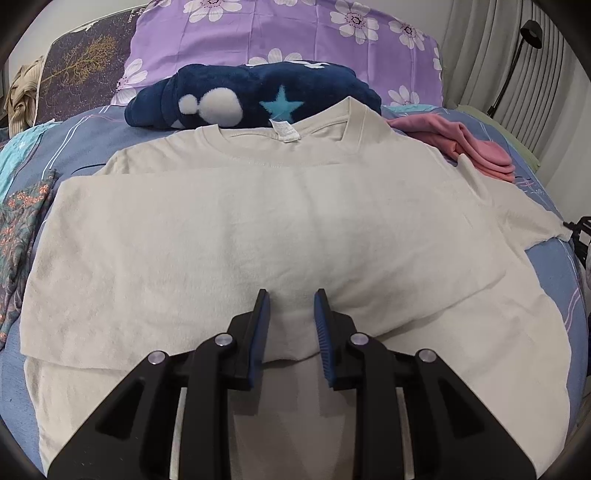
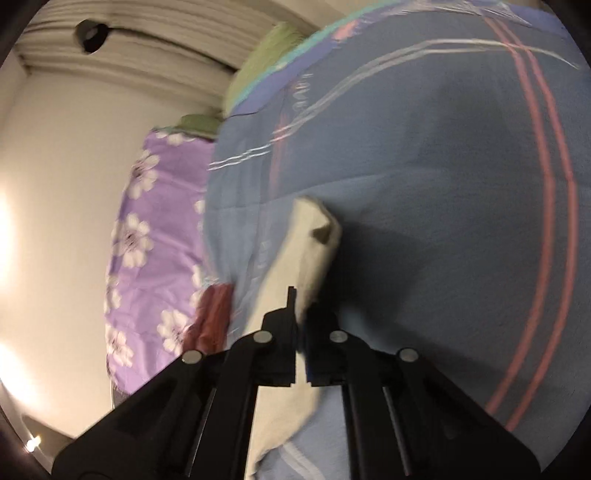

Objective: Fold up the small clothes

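Observation:
A cream T-shirt (image 1: 280, 229) lies flat on the blue bedspread (image 1: 85, 133), collar at the far side, its left part folded across the body. My left gripper (image 1: 291, 299) hovers over the shirt's near middle, jaws open and empty. In the right wrist view my right gripper (image 2: 301, 306) is shut on the shirt's sleeve (image 2: 314, 236), which sticks out beyond the fingers above the bedspread (image 2: 443, 184). That view is tilted and blurred. The sleeve tip also shows at the far right of the left wrist view (image 1: 535, 221).
A navy plush blanket (image 1: 255, 96) with a star lies behind the collar, before a purple flowered pillow (image 1: 288, 33). Folded pink clothes (image 1: 472, 147) sit at back right. Patterned fabric (image 1: 22, 229) lies at left. Curtains (image 1: 517, 55) hang at right.

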`<state>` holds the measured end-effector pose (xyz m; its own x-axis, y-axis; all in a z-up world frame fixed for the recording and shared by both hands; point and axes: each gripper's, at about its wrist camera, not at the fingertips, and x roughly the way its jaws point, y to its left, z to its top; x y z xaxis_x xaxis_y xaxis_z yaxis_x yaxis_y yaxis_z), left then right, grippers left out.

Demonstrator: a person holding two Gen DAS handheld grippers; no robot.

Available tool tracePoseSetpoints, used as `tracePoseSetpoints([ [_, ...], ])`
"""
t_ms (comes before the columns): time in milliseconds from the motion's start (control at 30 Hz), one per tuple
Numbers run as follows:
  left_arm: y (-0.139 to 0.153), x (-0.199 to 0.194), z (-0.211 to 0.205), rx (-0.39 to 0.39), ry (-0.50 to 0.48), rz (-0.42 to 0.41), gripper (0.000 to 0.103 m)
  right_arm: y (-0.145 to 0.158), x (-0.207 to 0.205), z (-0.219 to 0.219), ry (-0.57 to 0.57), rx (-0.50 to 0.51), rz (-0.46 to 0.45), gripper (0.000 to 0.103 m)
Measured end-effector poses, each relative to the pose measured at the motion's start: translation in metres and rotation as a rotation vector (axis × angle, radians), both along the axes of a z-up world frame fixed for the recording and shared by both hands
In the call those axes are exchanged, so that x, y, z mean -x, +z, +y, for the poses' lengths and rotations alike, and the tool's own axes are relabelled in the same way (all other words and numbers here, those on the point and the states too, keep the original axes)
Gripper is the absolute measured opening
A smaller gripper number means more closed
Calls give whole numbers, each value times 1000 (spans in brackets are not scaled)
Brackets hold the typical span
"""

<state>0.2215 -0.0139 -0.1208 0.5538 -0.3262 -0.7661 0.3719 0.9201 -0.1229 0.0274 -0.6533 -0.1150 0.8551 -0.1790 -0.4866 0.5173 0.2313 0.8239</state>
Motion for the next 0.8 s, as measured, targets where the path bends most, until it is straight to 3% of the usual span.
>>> tracePoseSetpoints([
  [167, -1, 0, 1, 10, 2, 3, 27, 47, -53, 63, 232, 74, -132, 4],
  [267, 0, 0, 2, 17, 3, 3, 27, 84, -110, 160, 521, 160, -229, 4],
  [367, 0, 0, 4, 31, 4, 7, 27, 98, -148, 253, 761, 223, -269, 4],
  [433, 0, -1, 5, 42, 5, 10, 27, 87, -169, 328, 947, 265, -251, 4],
  [533, 0, -1, 7, 60, 4, 16, 27, 51, -182, 397, 1101, 339, -127, 4],
  [633, 0, -3, 11, 95, 1, 30, 27, 11, -189, 425, 1169, 366, 17, 4],
  [800, 9, -6, 19, 227, -17, 96, 39, -13, -176, 433, 1182, 396, 79, 4],
])
